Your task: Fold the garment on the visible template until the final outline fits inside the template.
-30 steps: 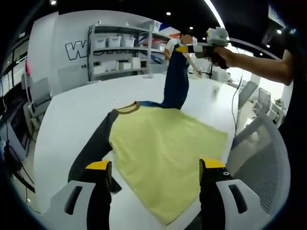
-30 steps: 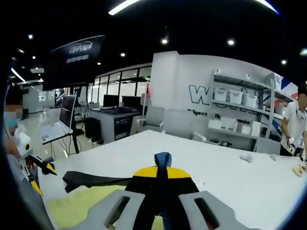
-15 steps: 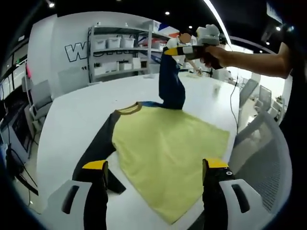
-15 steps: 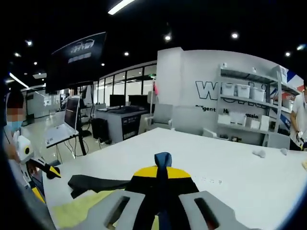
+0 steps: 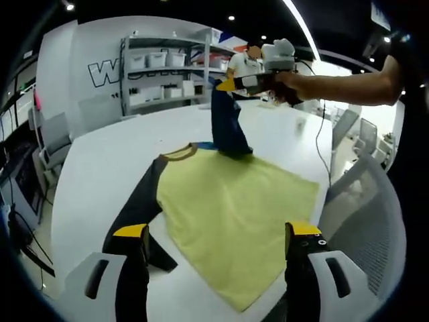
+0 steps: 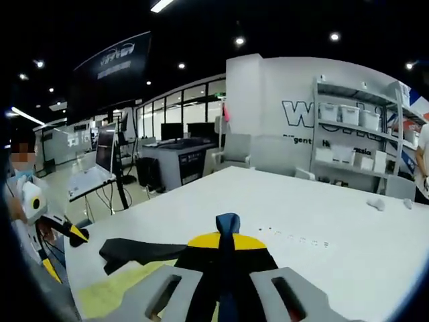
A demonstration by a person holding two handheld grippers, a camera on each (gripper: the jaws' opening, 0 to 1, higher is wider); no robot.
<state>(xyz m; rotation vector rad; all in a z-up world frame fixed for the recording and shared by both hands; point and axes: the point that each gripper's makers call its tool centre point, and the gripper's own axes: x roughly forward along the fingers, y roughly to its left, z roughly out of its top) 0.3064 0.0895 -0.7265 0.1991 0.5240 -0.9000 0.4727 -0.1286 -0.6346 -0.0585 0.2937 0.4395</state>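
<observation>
While spread across the white surface (image 5: 94, 168), lay mostly flat: a garment (image 5: 234, 208) with a yellow body and dark sleeves, collar toward the far side in the left gripper view. Stretched out along the surface toward the near left edge, one dark sleeve (image 5: 137, 204). Hung lifted above the collar end, the other navy sleeve (image 5: 226, 124), pinched at its top by the right gripper (image 5: 231, 84), held in a hand (image 5: 285, 84) with the arm reaching in from the right. Rose from the bottom of the left gripper view, the left gripper (image 5: 213, 235), jaws parted wide, yellow tips apart and gripping nothing, hovering over the near hem of the garment. Stood just beside the near right edge of the surface, a grey mesh chair (image 5: 365, 221).

Seen from the right gripper view: jaws of the right gripper (image 6: 226, 231) clenched on navy fabric (image 6: 228, 225), a tuft of it poking up between the yellow tips. Lay below on the surface (image 6: 301, 221), the dark sleeve (image 6: 137, 251) and a strip of the yellow body (image 6: 114, 295). Stood behind on the far wall, shelving with white bins (image 6: 365, 141). No template outline to be made out on the surface.
</observation>
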